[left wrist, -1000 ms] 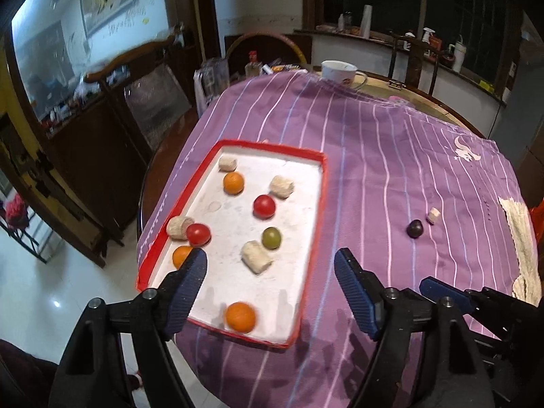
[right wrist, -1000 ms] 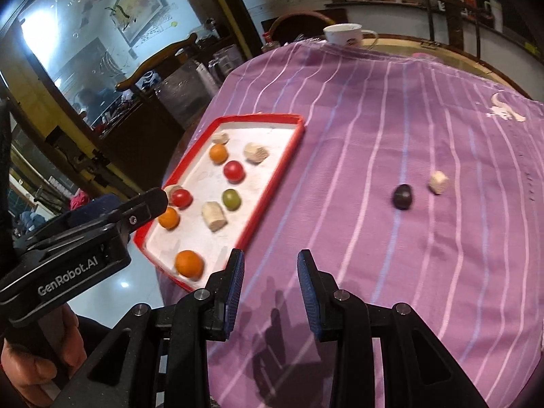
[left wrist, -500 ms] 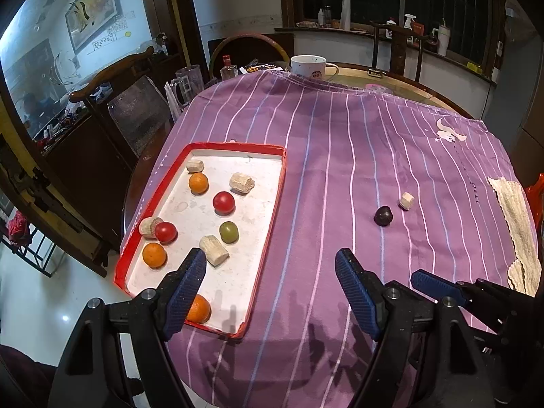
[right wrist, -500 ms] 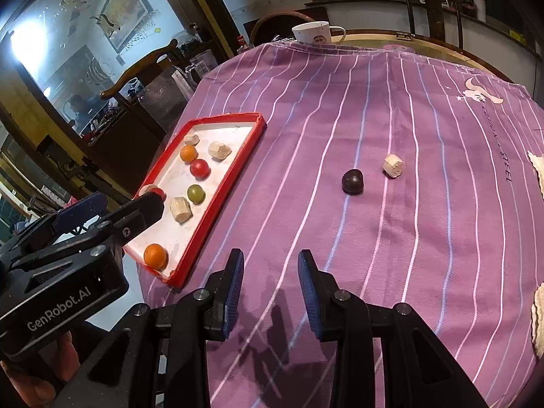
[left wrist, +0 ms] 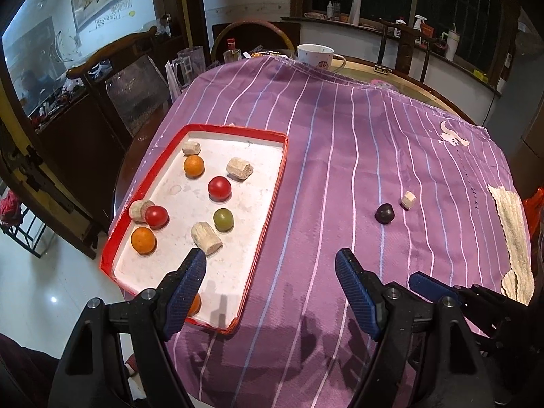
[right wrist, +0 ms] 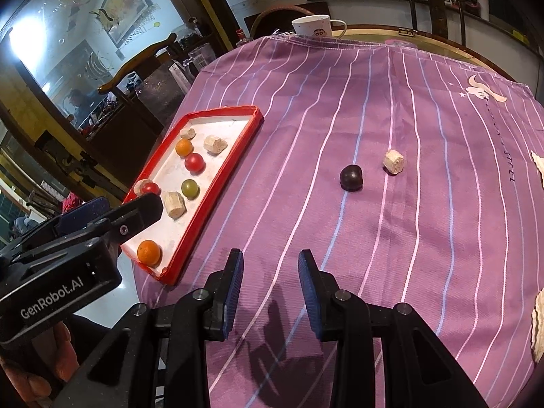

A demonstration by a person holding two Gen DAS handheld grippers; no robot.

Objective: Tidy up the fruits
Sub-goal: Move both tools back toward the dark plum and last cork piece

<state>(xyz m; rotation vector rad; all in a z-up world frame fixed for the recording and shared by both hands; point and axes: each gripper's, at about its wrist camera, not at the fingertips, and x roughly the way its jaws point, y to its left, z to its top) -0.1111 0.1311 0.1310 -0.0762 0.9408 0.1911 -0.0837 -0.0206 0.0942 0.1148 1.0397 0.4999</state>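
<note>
A red-rimmed white tray (left wrist: 278, 183) (right wrist: 217, 183) lies on the left of the purple striped cloth. It holds several small fruits, orange, red and green, and beige cork-like pieces. A dark purple fruit (left wrist: 384, 213) (right wrist: 351, 177) and a beige piece (left wrist: 408, 200) (right wrist: 393, 162) lie on the cloth to the right. My left gripper (left wrist: 270, 272) is wide open and empty over the tray's near right edge. My right gripper (right wrist: 271, 272) is open with a narrower gap, empty, short of the purple fruit.
A white mug (left wrist: 318, 56) stands at the table's far edge. A glass mug (left wrist: 185, 68) and a wooden chair (left wrist: 112, 61) are at the far left. A beige woven mat (left wrist: 513, 234) lies at the right edge.
Both grippers have shifted to the right across the cloth and closer to the purple fruit. The tray has slid leftward in both views. Both openings are unchanged.
</note>
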